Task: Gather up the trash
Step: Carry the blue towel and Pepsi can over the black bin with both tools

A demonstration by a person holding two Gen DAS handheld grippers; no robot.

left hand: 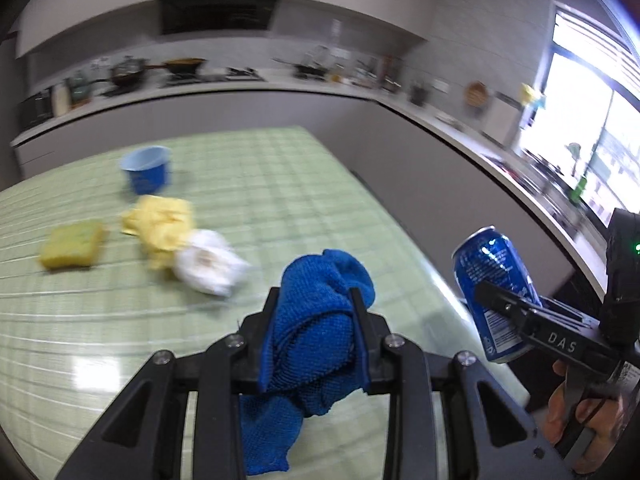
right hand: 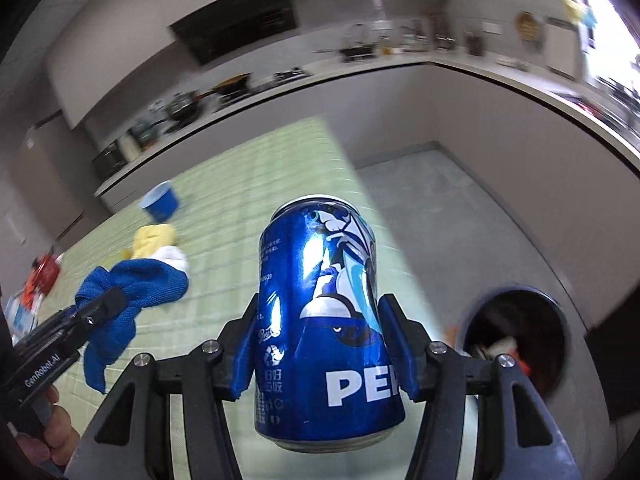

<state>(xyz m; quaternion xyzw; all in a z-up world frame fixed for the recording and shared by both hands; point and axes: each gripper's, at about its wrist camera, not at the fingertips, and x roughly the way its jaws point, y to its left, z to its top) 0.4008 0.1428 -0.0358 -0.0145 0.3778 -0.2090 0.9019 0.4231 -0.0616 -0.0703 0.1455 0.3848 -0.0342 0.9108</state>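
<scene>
Gripping is seen on both sides. The left gripper (left hand: 314, 304) is nearly closed, its jaws pinched on a bunched blue cloth (left hand: 316, 336) whose tail hangs below the fingers, clear of the green checked tablecloth (left hand: 260, 184). The right gripper (right hand: 320, 320) is set partway open, its blue pads (right hand: 400, 344) pressed on both flanks of an upright blue Pepsi can (right hand: 324, 320); the can is lifted off the table. In the left wrist view the same can is seen at 3 o'clock, held beside the table edge.

Left on the tablecloth: a blue cup (left hand: 148, 170) at 11 o'clock, a crumpled yellow wrapper (left hand: 160, 226) just below it, a white crumpled wad (left hand: 208, 264) touching the wrapper, and a yellow sponge (left hand: 72, 244) at 9 o'clock, apart from them.

In the right wrist view a round bin (right hand: 516, 344) is seen on the floor at 4 o'clock, with trash inside. Background is motion-blurred.
</scene>
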